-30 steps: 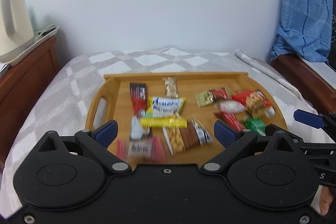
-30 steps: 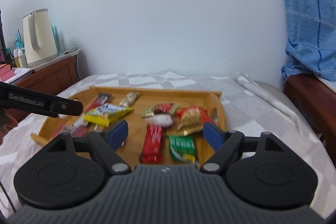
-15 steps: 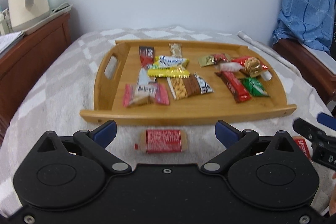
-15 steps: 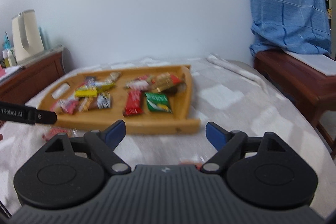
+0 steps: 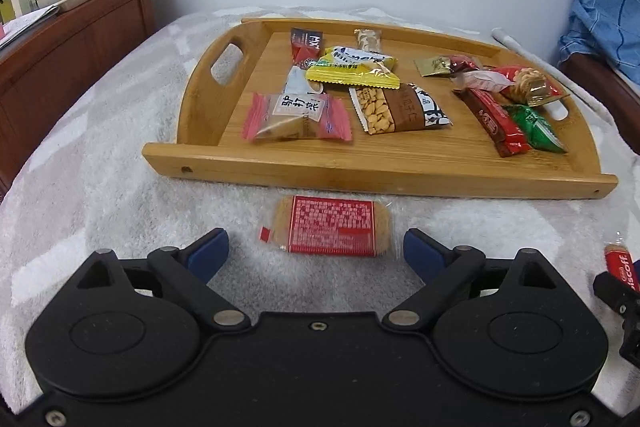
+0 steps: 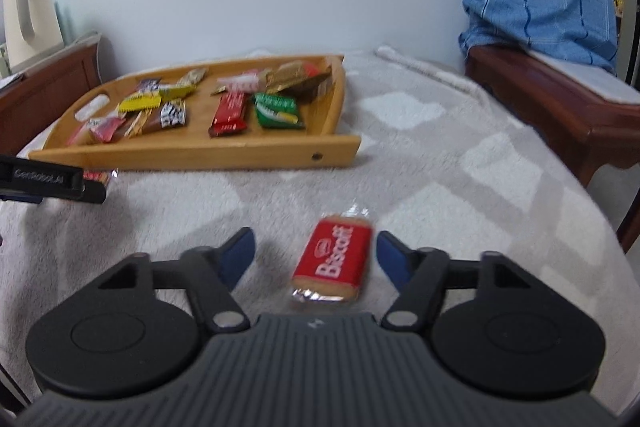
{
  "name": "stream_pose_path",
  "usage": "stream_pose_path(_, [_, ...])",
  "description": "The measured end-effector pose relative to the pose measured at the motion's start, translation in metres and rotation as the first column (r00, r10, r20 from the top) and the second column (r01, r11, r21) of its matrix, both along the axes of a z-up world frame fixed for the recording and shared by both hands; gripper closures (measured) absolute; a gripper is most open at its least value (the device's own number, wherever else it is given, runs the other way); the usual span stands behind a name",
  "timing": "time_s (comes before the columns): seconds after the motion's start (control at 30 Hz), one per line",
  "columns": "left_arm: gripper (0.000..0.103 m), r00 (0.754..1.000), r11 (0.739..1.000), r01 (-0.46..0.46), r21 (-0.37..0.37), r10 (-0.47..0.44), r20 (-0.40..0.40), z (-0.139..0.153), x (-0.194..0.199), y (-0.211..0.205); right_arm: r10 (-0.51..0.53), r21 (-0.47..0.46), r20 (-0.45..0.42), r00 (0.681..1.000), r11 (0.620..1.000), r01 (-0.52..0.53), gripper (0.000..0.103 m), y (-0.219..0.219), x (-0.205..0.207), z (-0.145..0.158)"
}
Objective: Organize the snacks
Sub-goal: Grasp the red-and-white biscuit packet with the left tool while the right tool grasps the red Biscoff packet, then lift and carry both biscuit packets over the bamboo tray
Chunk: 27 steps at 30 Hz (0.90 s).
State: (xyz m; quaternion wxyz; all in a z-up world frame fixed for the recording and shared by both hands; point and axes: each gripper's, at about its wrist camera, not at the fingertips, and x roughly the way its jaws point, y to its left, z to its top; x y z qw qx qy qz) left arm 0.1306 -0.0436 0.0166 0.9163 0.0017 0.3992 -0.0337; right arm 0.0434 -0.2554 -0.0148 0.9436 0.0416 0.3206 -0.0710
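On the pale blanket (image 5: pixel 100 187), both grippers gape wide to straddle strays: left gripper (image 5: pixel 316 251) around the red-label biscuit (image 5: pixel 330 230); right gripper (image 6: pixel 314 253) around the Biscoff pack (image 6: pixel 331 261), probably bound for the wooden tray (image 5: pixel 360 173).

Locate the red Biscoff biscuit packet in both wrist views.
Left wrist: Biscoff packet at the far right edge, on the blanket, partly cut off.
Right wrist: Biscoff packet at lower centre, between the open right gripper fingers.
Shared landmark: the wooden tray, behind the packet in both.
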Motion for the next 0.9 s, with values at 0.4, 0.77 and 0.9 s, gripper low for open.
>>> stream_pose_path(0.4, [0.044, 0.998, 0.999, 0.053, -0.004, -0.052, 0.016, 0.006, -0.005, -0.008, -0.032, -0.024, 0.038, 0.999, 0.999, 0.033, 0.066, 0.004, 0.001, 0.002])
stream_pose_path(0.77, [0.048, 1.000, 1.000, 0.022, -0.015, -0.022, 0.018, 0.014, -0.009, 0.008, 0.023, -0.014, 0.094, 0.995, 1.000, -0.022, 0.066, 0.017, 0.004, 0.010])
stream_pose_path(0.9, [0.033, 0.998, 0.999, 0.039, -0.010, -0.039, 0.044, 0.010, -0.012, 0.002, 0.044, -0.020, 0.089, 0.995, 0.999, -0.042, 0.066, 0.023, 0.007, 0.009])
